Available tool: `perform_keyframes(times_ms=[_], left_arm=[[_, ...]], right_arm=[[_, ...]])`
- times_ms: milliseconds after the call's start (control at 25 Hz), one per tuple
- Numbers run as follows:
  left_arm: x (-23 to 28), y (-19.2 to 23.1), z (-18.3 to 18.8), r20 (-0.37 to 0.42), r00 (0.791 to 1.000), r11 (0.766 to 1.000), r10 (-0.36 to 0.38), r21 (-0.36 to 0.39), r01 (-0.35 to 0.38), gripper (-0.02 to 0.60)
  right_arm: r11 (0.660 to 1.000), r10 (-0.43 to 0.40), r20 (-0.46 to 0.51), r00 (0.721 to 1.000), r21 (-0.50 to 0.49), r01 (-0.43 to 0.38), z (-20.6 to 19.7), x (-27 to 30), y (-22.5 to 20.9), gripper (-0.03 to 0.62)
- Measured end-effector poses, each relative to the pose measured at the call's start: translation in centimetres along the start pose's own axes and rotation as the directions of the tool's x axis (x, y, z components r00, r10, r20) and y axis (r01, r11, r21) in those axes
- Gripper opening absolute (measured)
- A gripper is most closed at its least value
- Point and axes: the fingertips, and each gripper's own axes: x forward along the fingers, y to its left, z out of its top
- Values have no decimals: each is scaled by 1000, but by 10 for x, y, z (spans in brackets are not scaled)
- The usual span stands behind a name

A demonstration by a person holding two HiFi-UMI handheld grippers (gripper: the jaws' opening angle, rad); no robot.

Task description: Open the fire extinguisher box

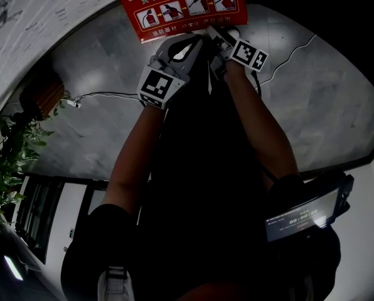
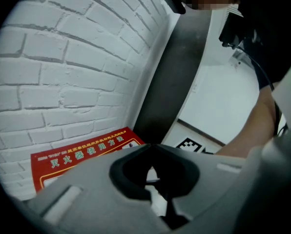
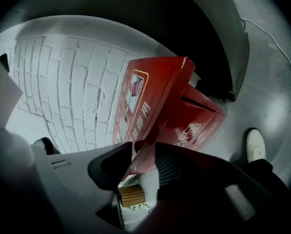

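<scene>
Lid (image 3: 151, 95) of fire extinguisher box (image 3: 200, 123) lies between right gripper's (image 3: 139, 150) spread fingers (image 3: 174, 165).

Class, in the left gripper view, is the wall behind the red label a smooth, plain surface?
No, the wall above the red label is white brick with clear mortar lines.

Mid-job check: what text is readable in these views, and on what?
"灭火器使用方法": yellow heading on the red fire extinguisher box lid.
Smaller print on that lid: too blurred.
White marking on the box body: unreadable.
Digits on the small screen: too blurred.
</scene>
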Motion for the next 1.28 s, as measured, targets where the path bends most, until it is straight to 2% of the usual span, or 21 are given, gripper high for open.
perform_keyframes(times_ms=[80,280,440,720,1280], left_arm=[[0,0,-1,-5,1000,1000,-1,2,1,2],[-3,-1,7,-4,1000,1000,2,9,-2,2],[-5,-9,20,18,1000,998,-1,56,0,2],[-30,-32,68,97,995,994,-9,111,-1,2],[-34,-2,81,149,987,992,54,102,-70,2]], right_arm=[[1000,1,1,1000,7,-1,1,1,1,123],[1000,13,-3,1000,29,-13,3,-8,15,112],[998,57,5,998,11,-57,3,-22,37,101],[983,139,20,990,-123,-135,14,-58,117,98],[930,257,57,965,-286,-231,71,-48,187,78]])
